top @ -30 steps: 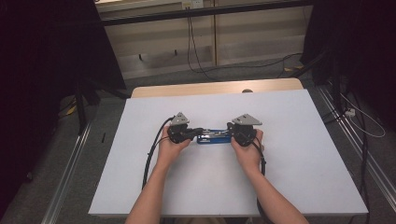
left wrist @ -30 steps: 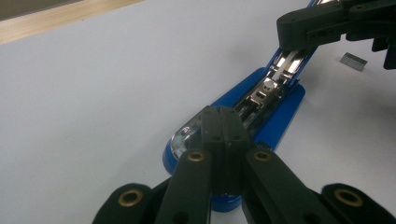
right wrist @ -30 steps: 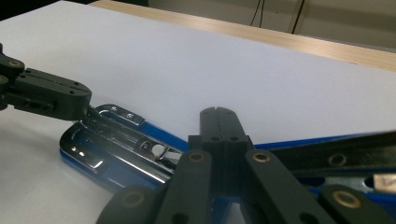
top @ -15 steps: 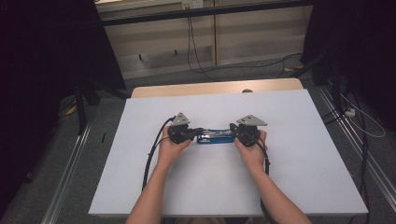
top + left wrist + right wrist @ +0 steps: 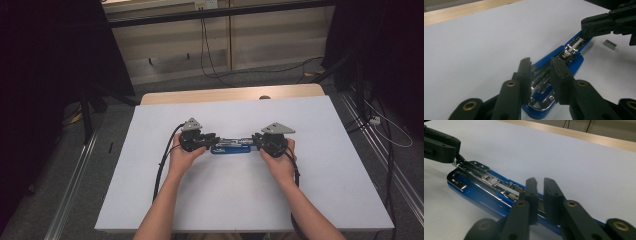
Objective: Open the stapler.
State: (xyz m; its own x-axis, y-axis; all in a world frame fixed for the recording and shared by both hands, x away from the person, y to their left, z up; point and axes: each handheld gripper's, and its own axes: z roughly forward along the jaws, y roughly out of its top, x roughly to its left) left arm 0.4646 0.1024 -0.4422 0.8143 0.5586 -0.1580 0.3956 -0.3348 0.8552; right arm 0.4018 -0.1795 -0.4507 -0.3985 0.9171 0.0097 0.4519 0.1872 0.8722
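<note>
Jaws of both the left gripper (image 5: pixel 540 75) and right gripper (image 5: pixel 539 195) pinch opposite ends of the opened blue stapler (image 5: pixel 231 146), mid-frame on the counter (image 5: pixel 150 200): probably rigid, hinged, slick chrome, so grip the blue body.

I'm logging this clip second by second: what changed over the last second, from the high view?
Very little. The right gripper and its hand drifted slightly toward the person's right along the blue stapler. The left gripper stayed at the stapler's other end. The stapler still lies flat in the same spot on the white table, with no visible new grasp or release.
</note>
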